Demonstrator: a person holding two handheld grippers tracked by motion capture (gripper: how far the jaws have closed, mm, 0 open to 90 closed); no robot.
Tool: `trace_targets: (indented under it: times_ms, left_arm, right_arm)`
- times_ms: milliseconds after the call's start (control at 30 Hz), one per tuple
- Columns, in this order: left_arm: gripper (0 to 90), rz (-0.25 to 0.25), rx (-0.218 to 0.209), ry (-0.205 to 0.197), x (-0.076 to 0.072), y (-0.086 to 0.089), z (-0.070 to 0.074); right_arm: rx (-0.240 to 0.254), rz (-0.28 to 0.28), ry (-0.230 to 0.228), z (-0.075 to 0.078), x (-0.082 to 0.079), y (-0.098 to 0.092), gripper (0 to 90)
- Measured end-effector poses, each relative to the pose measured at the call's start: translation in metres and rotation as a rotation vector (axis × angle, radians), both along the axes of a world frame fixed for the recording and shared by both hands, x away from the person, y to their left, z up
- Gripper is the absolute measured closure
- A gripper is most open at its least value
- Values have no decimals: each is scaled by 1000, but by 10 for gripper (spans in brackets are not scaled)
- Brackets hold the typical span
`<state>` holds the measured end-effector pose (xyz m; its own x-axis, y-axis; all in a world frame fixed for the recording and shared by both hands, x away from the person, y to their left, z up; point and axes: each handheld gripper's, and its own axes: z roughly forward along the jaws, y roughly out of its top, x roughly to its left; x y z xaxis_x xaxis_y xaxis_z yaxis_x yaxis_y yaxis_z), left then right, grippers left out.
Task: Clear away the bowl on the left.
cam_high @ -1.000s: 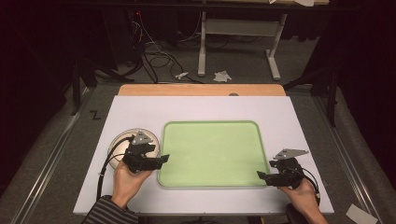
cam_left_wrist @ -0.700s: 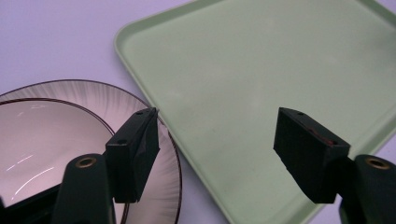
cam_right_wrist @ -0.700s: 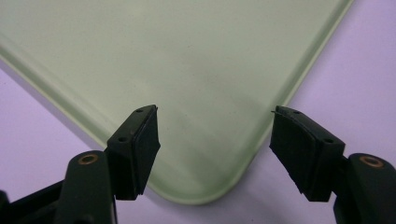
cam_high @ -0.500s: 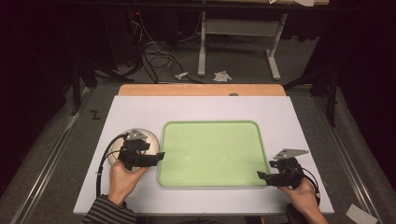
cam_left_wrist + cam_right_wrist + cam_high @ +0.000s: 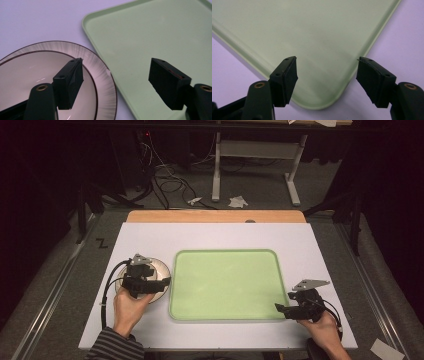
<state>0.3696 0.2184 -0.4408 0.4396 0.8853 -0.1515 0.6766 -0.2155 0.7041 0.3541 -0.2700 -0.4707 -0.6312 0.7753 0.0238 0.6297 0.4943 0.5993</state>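
Observation:
A pale plate with a dark rim line (image 5: 160, 268) (image 5: 30, 72) lies on the white table just left of the light green tray (image 5: 226, 252) (image 5: 93, 33). My left gripper (image 5: 164, 281) (image 5: 116, 62) hovers over the plate's right edge. One jaw is above the plate and the other above the tray's left rim. Its jaws have just been opening and grip nothing. My right gripper (image 5: 279, 308) (image 5: 327, 60) stands open at the tray's near right corner (image 5: 322, 105), with its jaws apart above that corner and nothing held.
The white board (image 5: 220, 236) covers a wooden table top (image 5: 215, 216). Beyond it lie the dark floor, cables (image 5: 165, 175) and a metal stand (image 5: 216, 170). The tray holds nothing.
My left gripper has drawn back to the left, off the tray's edge and over the plate. The right gripper has stayed in place.

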Motion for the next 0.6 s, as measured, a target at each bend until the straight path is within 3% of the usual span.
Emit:
trace_targets:
  times_ms: [133, 233, 467, 600]
  left_arm:
    - [250, 43, -23, -19, 2, 12, 3]
    - [237, 74, -1, -18, 3, 19, 3]
    - [226, 130, -19, 1, 6, 39, 2]
    - [197, 154, 0, 12, 8, 47, 1]
  right_arm:
    - [9, 12, -4, 0, -1, 0, 342]
    - [11, 18, 3, 0, 0, 0, 343]
    - [3, 24, 0, 0, 0, 0, 349]
    - [7, 26, 10, -1, 0, 0, 349]
